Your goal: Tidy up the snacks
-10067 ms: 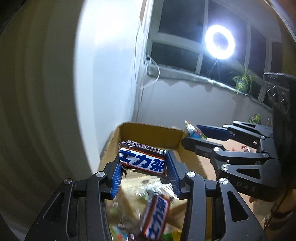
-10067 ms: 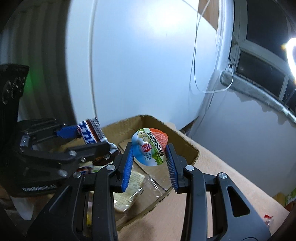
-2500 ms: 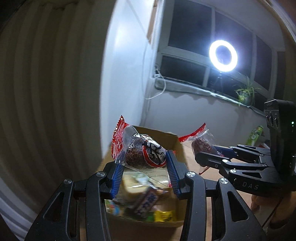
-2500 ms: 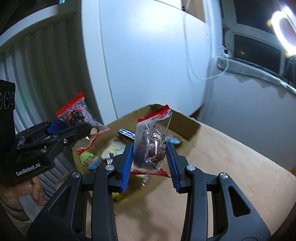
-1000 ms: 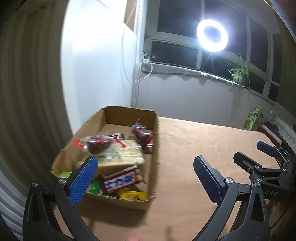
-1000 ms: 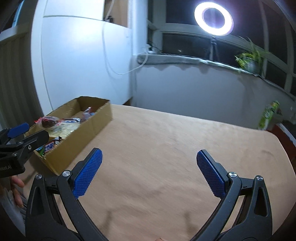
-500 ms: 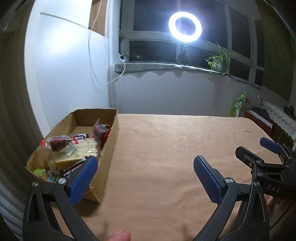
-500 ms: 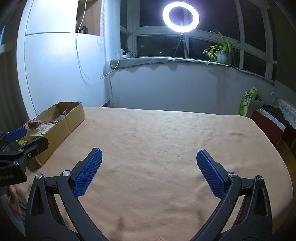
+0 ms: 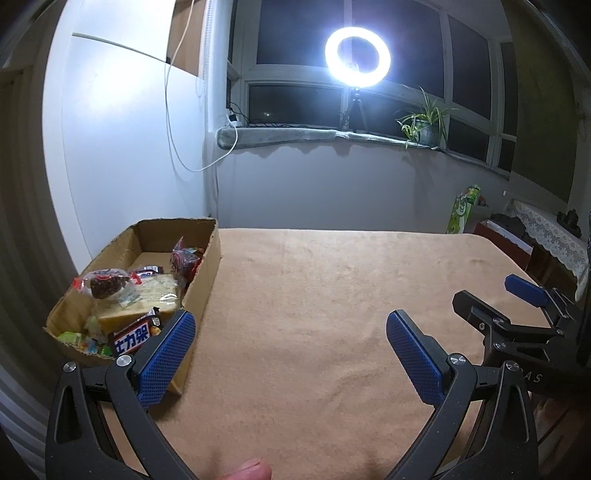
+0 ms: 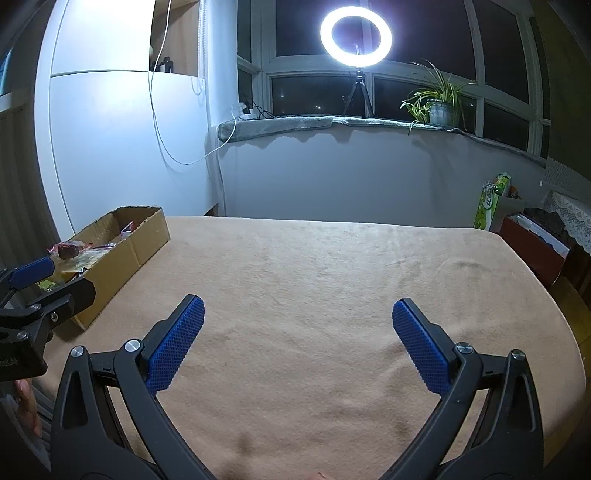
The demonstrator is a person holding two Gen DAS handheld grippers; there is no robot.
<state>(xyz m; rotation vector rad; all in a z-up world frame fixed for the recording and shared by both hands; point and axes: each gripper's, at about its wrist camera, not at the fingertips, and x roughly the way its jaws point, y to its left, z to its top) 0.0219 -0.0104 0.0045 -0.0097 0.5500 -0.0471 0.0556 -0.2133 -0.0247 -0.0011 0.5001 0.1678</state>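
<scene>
A cardboard box [image 9: 207, 266] stands at the table's left edge and holds several snacks: red-trimmed clear packets [image 9: 105, 282], a cracker pack [image 9: 155, 295] and a blue chocolate bar [image 9: 135, 338]. The box also shows in the right wrist view [image 10: 144, 240]. My left gripper [image 9: 290, 336] is open and empty, above the table just right of the box. My right gripper [image 10: 297, 325] is open and empty over the middle of the table. Each gripper shows at the edge of the other's view.
The table [image 10: 332, 277] is covered with a tan cloth. A green carton [image 10: 489, 203] and a red box [image 10: 532, 247] stand beyond its far right edge. A ring light [image 10: 356, 31] and a potted plant [image 10: 437, 105] are at the window.
Both grippers let go of their red packets into the box, opened wide, and drew back and rightward from the box. In the last half second they barely shifted.
</scene>
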